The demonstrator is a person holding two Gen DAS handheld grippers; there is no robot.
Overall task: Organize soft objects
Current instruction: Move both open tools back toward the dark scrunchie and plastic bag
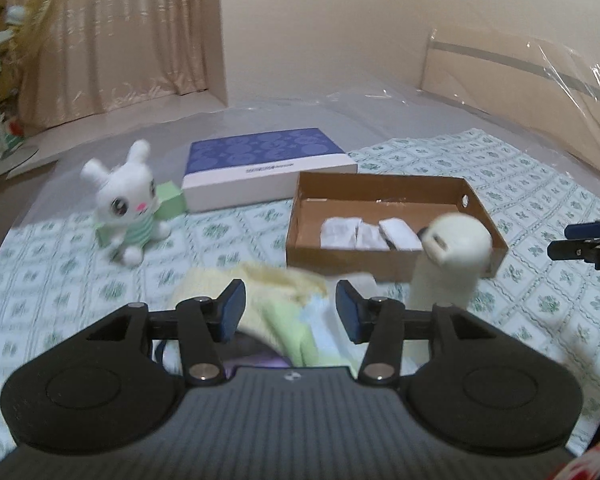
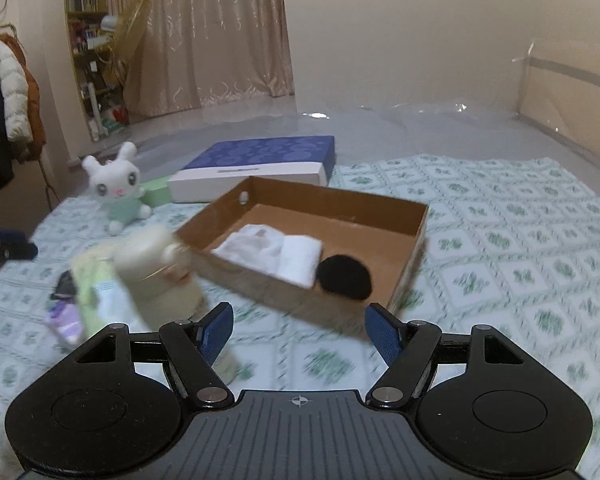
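A brown cardboard box point(image 1: 352, 264) sits on the patterned bed sheet and holds white rolled cloths point(image 1: 368, 234). My left gripper point(image 1: 291, 312) hovers open over a loose pile of yellow and green cloths point(image 1: 284, 300), which lies low between its blue pads; no pad presses on it. A cream bottle point(image 1: 452, 256) stands at the box's front corner. In the right wrist view my right gripper point(image 2: 300, 332) is open and empty in front of the box point(image 2: 416, 248), which holds the white rolls point(image 2: 276, 252) and a black round soft thing point(image 2: 346, 278). The cloth pile point(image 2: 92, 292) lies left of the bottle point(image 2: 156, 272).
A white bunny plush point(image 1: 126, 208) leans on a small green box point(image 1: 172, 200) at the left. A flat blue and white box point(image 1: 268, 164) lies behind the cardboard box. Plastic sheeting covers the far bed and headboard point(image 1: 520, 80). Coats point(image 2: 8, 96) hang at the far left.
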